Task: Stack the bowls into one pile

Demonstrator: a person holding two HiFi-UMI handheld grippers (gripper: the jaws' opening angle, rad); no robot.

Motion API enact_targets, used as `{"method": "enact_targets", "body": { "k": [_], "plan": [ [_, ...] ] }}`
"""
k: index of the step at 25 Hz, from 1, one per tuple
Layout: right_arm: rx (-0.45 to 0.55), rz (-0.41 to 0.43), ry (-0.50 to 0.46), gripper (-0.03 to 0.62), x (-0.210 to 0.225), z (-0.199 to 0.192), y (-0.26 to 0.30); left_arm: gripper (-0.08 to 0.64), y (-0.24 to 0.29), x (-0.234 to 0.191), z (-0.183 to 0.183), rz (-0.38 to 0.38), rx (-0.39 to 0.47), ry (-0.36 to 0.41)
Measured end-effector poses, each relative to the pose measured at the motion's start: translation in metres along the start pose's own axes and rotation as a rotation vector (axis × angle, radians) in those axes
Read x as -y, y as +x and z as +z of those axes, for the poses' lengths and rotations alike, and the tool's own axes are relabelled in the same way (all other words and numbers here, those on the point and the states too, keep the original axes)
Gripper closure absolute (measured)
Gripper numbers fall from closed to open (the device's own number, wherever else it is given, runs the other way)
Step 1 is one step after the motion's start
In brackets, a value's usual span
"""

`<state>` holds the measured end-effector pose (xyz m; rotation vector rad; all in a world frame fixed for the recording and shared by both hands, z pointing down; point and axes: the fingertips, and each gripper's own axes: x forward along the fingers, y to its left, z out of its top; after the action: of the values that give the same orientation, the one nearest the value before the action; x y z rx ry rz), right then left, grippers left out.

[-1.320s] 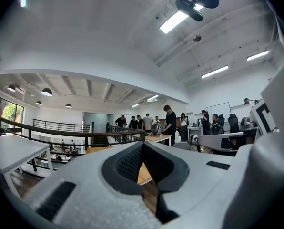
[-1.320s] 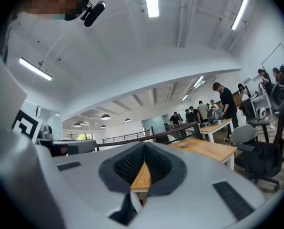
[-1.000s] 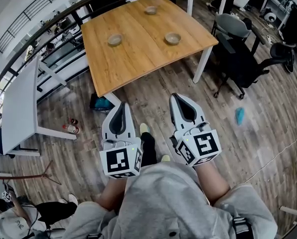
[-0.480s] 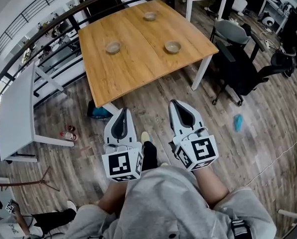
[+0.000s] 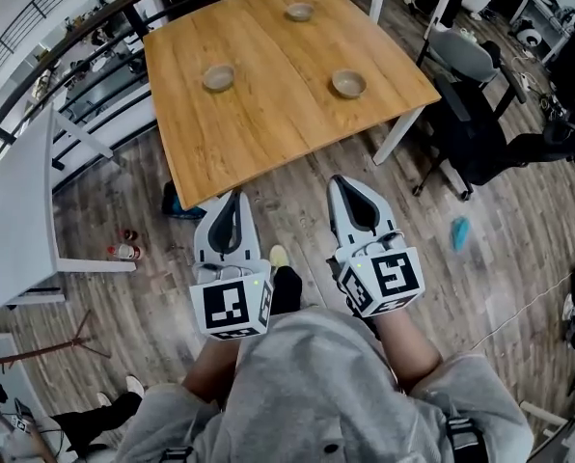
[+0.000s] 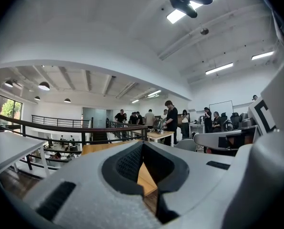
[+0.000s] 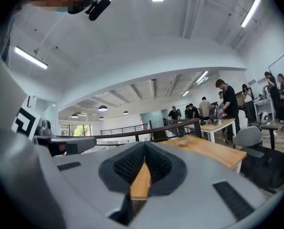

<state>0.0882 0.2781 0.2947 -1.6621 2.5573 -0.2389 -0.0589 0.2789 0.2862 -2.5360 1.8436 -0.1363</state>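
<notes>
left claw [image 5: 232, 199] and right claw [image 5: 342, 183] both pinched together, empty, short of the table [image 5: 268, 114] — step closer, then open one around the right-edge bowl [image 5: 348, 84].

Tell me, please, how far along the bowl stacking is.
Done: nothing; the left bowl, far bowl and right bowl sit apart on the wooden table. In hand: nothing; the left gripper and right gripper are shut, empty, short of the table. Left: gathering all three into one pile.
</notes>
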Motion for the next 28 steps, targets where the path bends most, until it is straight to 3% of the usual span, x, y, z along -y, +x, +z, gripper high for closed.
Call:
{"method": "enact_targets", "body": {
  "k": [15, 28],
  "plan": [
    [-0.037, -0.060, 0.007, 0.568, 0.033, 0.012, 0.127, 0.546, 0.117, -0.072, 0.005, -0.028, -0.038, -0.021],
    [-0.034, -0.092, -0.043, 0.568, 0.028, 0.014, 0.207, 0.546, 0.180, -0.129, -0.005, -0.069, -0.030, -0.050]
  ]
}}
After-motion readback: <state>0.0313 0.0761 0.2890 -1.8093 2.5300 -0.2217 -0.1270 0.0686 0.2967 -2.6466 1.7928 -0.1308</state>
